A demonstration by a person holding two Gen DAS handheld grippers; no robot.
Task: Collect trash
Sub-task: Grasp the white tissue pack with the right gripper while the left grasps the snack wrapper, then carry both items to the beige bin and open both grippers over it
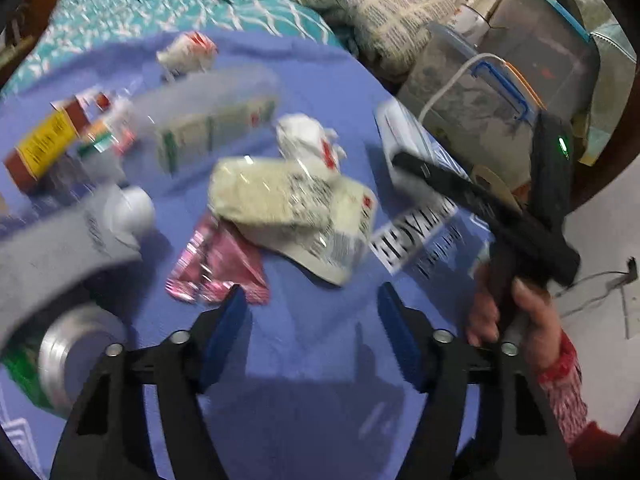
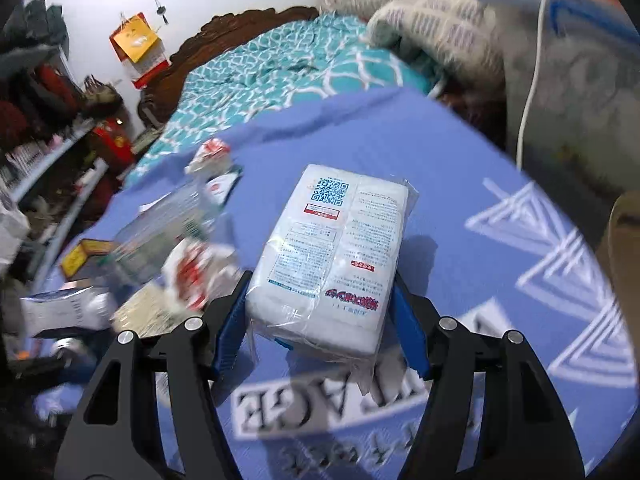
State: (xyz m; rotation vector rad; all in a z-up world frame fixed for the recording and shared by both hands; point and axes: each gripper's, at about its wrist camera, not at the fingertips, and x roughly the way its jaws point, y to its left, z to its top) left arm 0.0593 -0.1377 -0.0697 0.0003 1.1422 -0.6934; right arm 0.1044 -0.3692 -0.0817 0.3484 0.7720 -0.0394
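Note:
Trash lies on a blue cloth point(image 1: 312, 80) on the bed. My right gripper point(image 2: 318, 308) is shut on a white plastic-wrapped tissue pack point(image 2: 336, 256) and holds it just above the cloth; the pack also shows in the left wrist view point(image 1: 408, 140) behind the right gripper's black body point(image 1: 492, 212). My left gripper point(image 1: 310, 312) is open and empty over bare cloth. Just ahead of it lie a pink foil wrapper point(image 1: 216, 264), a pale crumpled packet point(image 1: 292, 212), a crumpled white paper point(image 1: 308, 140) and a clear plastic bottle point(image 1: 200, 116).
A brown and yellow box point(image 1: 44, 144), a white cap point(image 1: 132, 208), a metal can point(image 1: 76, 360) and a grey object point(image 1: 52, 248) sit at the left. Clear storage bins point(image 1: 500, 88) with a white cable and a folded blanket point(image 1: 380, 12) stand at the right. Teal bedding point(image 2: 280, 68) lies beyond.

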